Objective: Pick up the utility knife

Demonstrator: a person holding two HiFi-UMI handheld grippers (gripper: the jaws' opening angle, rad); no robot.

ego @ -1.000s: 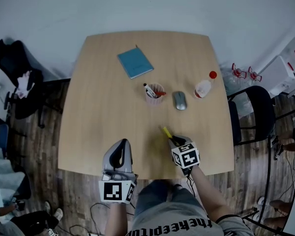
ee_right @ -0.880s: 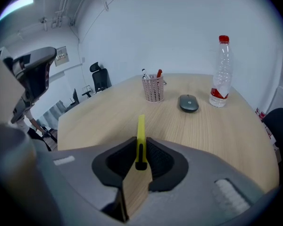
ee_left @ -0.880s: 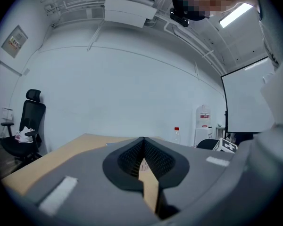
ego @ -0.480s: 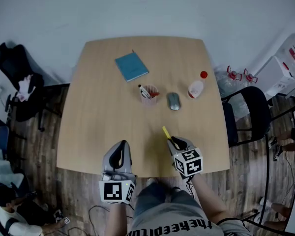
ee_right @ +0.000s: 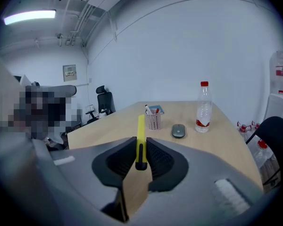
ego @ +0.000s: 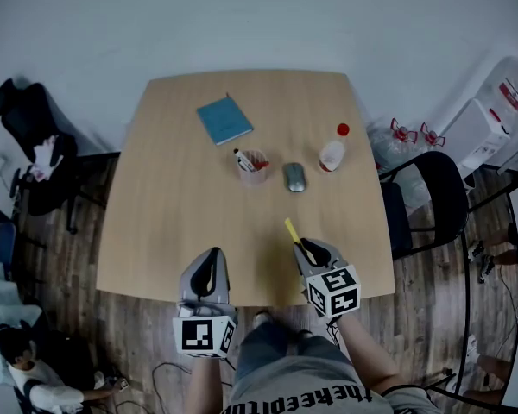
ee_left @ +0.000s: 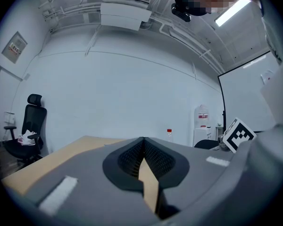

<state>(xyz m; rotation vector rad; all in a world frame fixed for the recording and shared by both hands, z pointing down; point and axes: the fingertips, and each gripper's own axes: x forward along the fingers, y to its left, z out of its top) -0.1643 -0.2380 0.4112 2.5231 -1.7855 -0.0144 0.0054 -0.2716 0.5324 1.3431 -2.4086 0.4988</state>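
Clamping the knife (ee_right: 140,133) by its black end in its fingers, the right gripper (ego: 302,247) holds it lower right of centre in the head view, with the yellow tip aimed up-left over the bench (ego: 173,214). Beside it at lower left, the left gripper (ego: 211,257) has its fingers pressed together on nothing. Farther up stand a pen cup (ego: 252,166), mouse (ego: 294,178), bottle (ego: 332,154) and notebook (ego: 224,119).

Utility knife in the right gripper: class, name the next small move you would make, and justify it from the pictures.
Probably hold it steady above the table. The right gripper is shut on the utility knife, whose yellow body juts past the jaws and looks clear of the wood, so the pick seems done.
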